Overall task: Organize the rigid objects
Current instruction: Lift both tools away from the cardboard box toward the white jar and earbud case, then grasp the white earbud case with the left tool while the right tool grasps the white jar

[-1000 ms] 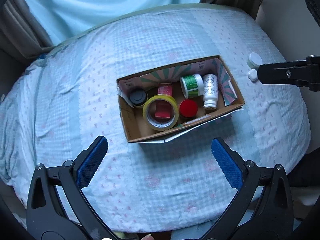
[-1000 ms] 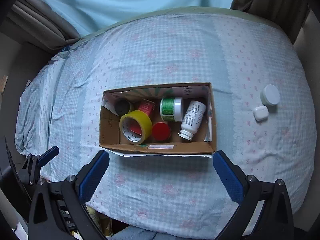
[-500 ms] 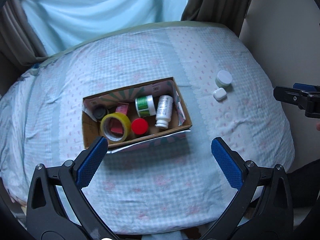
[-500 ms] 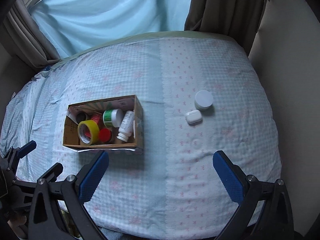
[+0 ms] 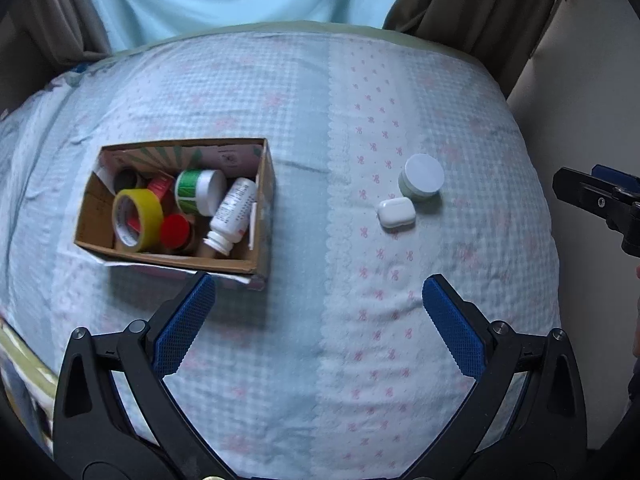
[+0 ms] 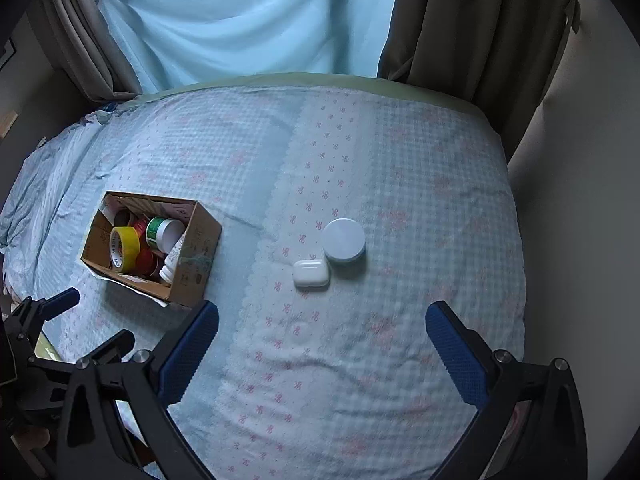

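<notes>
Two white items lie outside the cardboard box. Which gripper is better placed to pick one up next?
Probably the right gripper: open, with the earbud case and white jar straight ahead. The left gripper points between them and the cardboard box.

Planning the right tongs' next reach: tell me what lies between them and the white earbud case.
Nothing visible does. Only bare bedspread lies between the open right tongs and the earbud case; the round jar sits just behind it.

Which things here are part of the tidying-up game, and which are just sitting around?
Part of the tidying:
cardboard box, already holding bottles and tape
white earbud case, loose on the bed
round white jar, touching the case
right hand-held gripper and left hand-held gripper, both open and empty

Just sitting around:
bedspread
blue curtain
brown curtain
</notes>
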